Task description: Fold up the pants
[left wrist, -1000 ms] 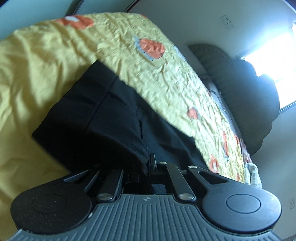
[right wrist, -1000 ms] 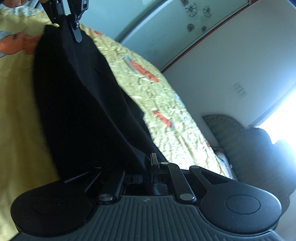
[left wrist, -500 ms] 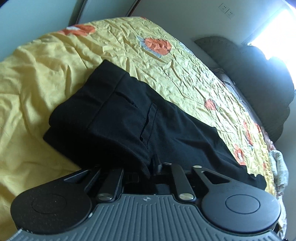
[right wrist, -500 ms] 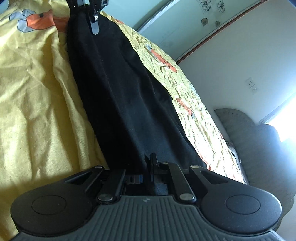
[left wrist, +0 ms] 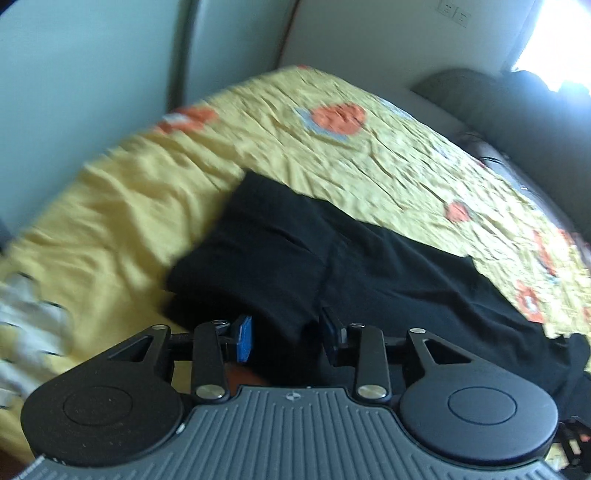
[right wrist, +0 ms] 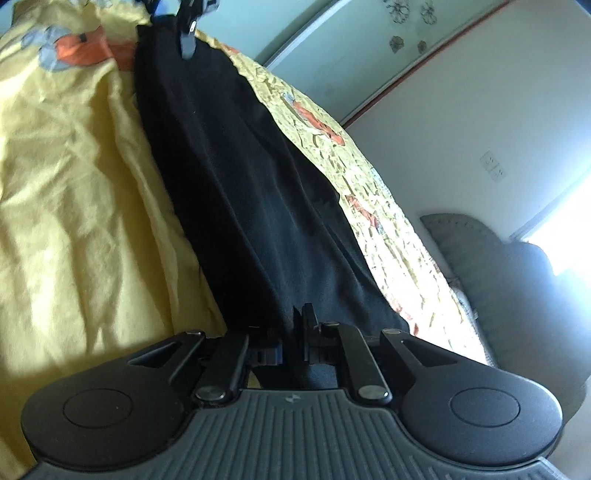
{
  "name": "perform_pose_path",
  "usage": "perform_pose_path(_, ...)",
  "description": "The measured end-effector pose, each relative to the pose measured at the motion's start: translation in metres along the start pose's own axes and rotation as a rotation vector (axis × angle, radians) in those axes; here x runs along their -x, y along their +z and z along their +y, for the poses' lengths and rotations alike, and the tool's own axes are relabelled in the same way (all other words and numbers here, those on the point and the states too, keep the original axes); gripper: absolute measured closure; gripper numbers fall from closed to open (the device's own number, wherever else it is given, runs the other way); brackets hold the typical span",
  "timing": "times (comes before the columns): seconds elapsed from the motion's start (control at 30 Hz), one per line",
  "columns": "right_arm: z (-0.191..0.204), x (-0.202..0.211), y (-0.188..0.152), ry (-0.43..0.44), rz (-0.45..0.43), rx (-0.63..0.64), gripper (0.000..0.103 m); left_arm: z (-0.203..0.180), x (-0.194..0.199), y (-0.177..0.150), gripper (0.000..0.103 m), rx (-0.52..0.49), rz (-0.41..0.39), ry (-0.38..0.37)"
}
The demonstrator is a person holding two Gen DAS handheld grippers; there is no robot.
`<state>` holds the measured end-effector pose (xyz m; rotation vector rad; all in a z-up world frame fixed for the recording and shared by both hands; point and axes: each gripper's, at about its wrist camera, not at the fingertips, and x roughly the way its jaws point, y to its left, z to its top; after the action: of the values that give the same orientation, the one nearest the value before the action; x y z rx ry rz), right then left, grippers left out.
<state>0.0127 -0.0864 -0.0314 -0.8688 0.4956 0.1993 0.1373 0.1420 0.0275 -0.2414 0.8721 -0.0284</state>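
Lying flat across yellow bedspread (left wrist: 122, 206): black pants (left wrist: 280, 258), waist end folded at left, legs running right toward bed edge. Left wrist view only: white patterned cloth (left wrist: 26, 325) at far left margin, blurred; orange flower print (left wrist: 338, 116) beyond waist end; dark headboard (left wrist: 517, 110) under bright window at upper right. Left gripper (left wrist: 286, 334): jaws opening, blue pad (left wrist: 243, 338) on left finger standing clear of fabric, a fold of pants between the fingers but not pinched. Right wrist view only: full length of pants (right wrist: 236, 177) seen end to end, stretched from the far end at top left down to the near end at the camera; wall with flower decals (right wrist: 406, 26) at upper right; wall socket (right wrist: 493, 170) further right. Same view, top edge: left gripper (right wrist: 177, 14) seen from outside, above far end of pants. Right gripper (right wrist: 295, 332): jaws narrow, beginning to open, near end of pants pinched between them.
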Motion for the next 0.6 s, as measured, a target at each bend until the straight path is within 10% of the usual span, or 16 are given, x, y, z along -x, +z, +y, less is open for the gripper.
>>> perform_pose_path(0.17, -0.015, 0.025, -0.013, 0.064, 0.01, -0.046, 0.082, -0.006, 0.031, 0.004, 0.06, -0.004, -0.036, 0.024)
perform_pose_path(0.33, -0.067, 0.052, -0.038, 0.276, 0.016, -0.31, 0.081, -0.067, 0.03, -0.004, 0.056, -0.167, -0.002, -0.128)
perform_pose_path(0.6, -0.1, 0.024, -0.061, 0.268, 0.021, -0.686, 0.077, -0.189, -0.012, -0.058, 0.051, -0.45, 0.085, -0.271)
